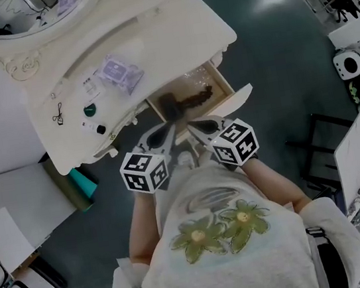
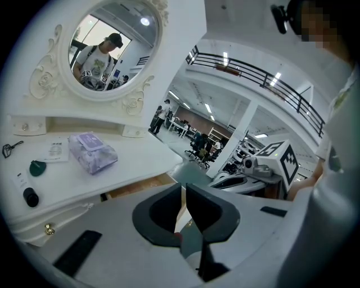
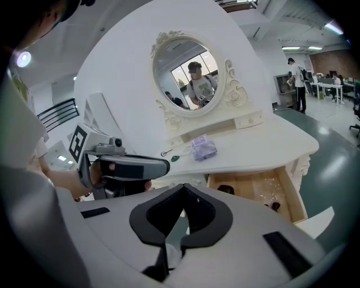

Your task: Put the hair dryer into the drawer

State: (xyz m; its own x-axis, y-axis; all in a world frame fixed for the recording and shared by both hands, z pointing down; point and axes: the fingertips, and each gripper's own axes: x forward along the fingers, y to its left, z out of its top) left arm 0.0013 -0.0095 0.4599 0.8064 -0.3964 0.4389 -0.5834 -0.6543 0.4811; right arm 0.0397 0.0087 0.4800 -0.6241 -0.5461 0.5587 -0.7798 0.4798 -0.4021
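The white dressing table [image 1: 170, 34] has its wooden drawer [image 1: 221, 80] pulled open. A dark hair dryer [image 1: 173, 107] with its cord lies inside the drawer. In the right gripper view only dark parts of the dryer [image 3: 226, 190] show over the drawer [image 3: 256, 188]. My left gripper [image 1: 170, 130] and right gripper [image 1: 191, 127] hang side by side just in front of the drawer, apart from it. Both are shut with nothing between the jaws. The left gripper [image 2: 184, 190] points toward the table edge. The right gripper [image 3: 183, 196] points toward the open drawer.
On the tabletop lie a purple wipes pack [image 1: 119, 74], a green round item [image 1: 89, 110] and a small black bottle [image 1: 100, 128]. An oval mirror [image 3: 194, 76] stands behind them. A teal bin [image 1: 82, 183] sits left of the table and a dark chair frame [image 1: 321, 145] stands to the right.
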